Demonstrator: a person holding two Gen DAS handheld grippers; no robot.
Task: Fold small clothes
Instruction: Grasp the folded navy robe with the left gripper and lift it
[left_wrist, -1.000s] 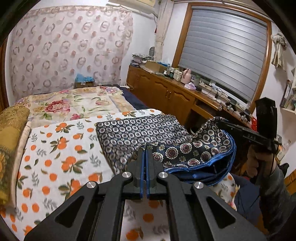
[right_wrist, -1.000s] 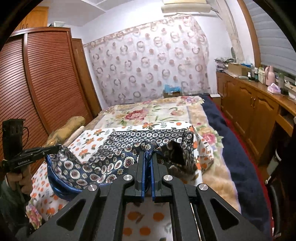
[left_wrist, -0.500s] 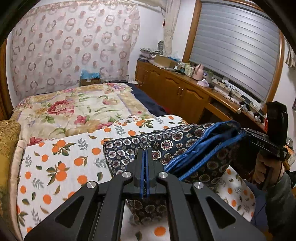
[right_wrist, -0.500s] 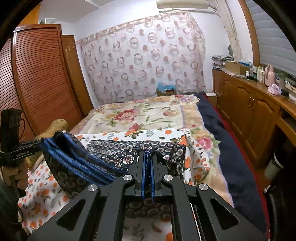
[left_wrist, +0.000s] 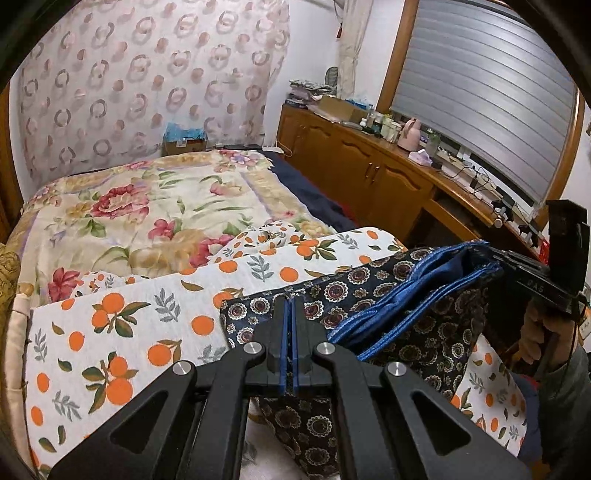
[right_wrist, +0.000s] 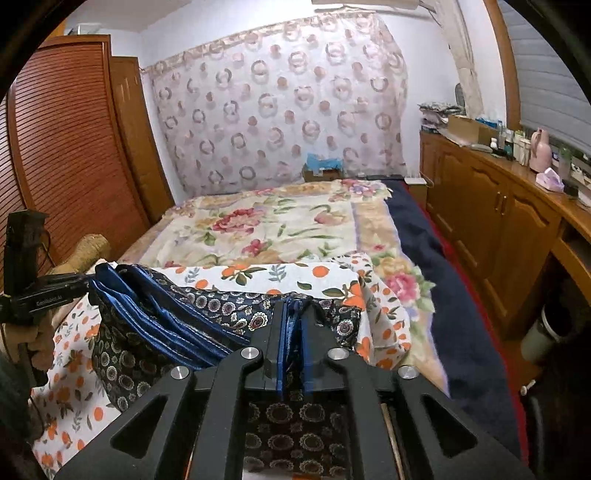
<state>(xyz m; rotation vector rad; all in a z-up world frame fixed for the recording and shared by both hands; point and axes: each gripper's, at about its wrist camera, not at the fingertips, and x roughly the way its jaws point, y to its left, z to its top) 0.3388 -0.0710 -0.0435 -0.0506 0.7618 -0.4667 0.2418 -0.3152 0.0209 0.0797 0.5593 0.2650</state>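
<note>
Both grippers have the garment up off the bed: the left gripper is pinched tight on one corner of the dark floral cloth, and the right gripper is clamped on the opposite corner with blue-edged layers bunched between its fingers. The fabric hangs slack between them, blue trim showing in stacked folds, just above the orange-print sheet, with the floral quilt spread beyond.

Bedroom here: a ring-patterned curtain covers the far wall, a floral quilt spreads across the bed, wooden cabinets run beneath a shuttered window, louvred wardrobe on the left.
</note>
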